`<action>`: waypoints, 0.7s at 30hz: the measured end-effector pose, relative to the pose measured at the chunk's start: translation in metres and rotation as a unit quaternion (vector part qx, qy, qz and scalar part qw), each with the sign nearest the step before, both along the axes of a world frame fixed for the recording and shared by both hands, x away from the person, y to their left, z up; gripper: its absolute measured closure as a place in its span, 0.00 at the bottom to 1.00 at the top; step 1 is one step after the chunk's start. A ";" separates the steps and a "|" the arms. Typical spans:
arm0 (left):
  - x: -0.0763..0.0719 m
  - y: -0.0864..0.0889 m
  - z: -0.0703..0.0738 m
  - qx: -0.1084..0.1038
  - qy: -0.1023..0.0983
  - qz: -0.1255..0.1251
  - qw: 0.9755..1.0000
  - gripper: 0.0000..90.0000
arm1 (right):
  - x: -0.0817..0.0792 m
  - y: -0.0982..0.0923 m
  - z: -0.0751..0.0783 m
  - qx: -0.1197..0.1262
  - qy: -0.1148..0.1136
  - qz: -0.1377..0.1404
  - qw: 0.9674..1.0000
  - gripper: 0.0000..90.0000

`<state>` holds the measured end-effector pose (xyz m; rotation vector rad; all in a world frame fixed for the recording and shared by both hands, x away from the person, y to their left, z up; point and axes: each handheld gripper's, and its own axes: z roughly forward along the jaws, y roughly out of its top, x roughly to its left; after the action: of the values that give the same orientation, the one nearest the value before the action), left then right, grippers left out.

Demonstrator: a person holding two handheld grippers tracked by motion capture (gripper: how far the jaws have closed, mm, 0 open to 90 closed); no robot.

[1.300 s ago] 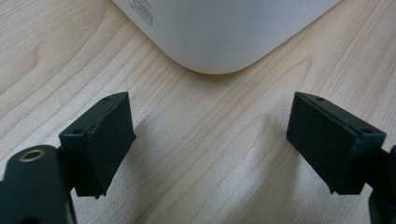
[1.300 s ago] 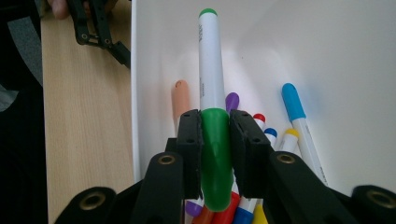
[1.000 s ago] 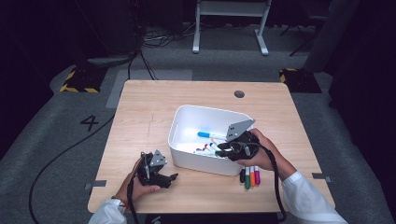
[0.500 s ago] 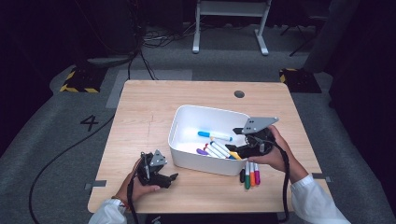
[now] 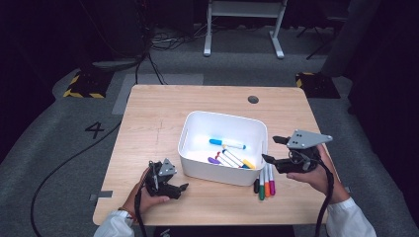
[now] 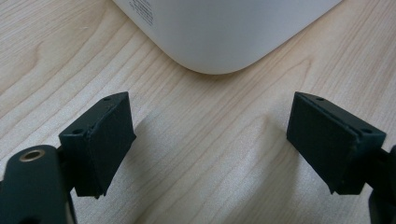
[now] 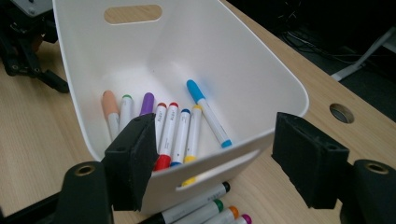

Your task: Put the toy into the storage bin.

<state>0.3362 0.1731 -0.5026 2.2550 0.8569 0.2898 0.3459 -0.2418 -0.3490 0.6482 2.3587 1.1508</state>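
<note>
A pale wooden table (image 5: 148, 123) is being shown under bright light, with dark floor and cables lying around it. The right gripper (image 5: 274, 149) is being held just off the right end of the white bin (image 5: 197, 160), its jaws spread wide with nothing between them; they have just been opening, and in the right gripper view the near rim of the bin is being framed by the two black pads (image 7: 133, 158). The left gripper (image 5: 182, 188) is being rested on the table near the bin's front left corner, its jaws likewise parted and empty, with bare wood between them in the left gripper view. The step in hand is being judged as the fetching of the next of the loose markers (image 5: 264, 180), which are lying side by side on the table just beside the bin's front right corner, below and slightly left of the right gripper in the high view. For this to be done well, the right gripper is best lowered with its jaws kept apart and set across one marker's barrel, not along it, so that a single marker is pinched near its middle and its neighbours are not being dragged; how tightly they are touching one another is probably too small to tell. The markers in the bin (image 7: 177, 126) are lying on its floor, beyond the rim from the right gripper, and well apart from the left.
</note>
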 end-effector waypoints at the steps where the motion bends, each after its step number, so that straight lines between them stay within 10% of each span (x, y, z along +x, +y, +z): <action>1: 0.000 0.000 0.000 0.000 0.000 0.000 1.000 0.17 | -0.003 -0.004 -0.001 -0.001 -0.006 -0.006 1.000 0.35; 9: 0.000 0.000 0.000 -0.001 0.001 0.000 1.000 0.17 | -0.024 -0.032 -0.030 -0.009 0.003 -0.032 0.999 0.34; 21: 0.000 0.000 0.000 -0.002 0.003 0.000 1.000 0.17 | -0.026 -0.038 -0.095 -0.020 0.073 -0.052 0.996 0.34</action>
<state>0.3360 0.1728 -0.5028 2.2535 0.8597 0.2821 0.3196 -0.2796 -0.4435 0.8565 2.4296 1.0392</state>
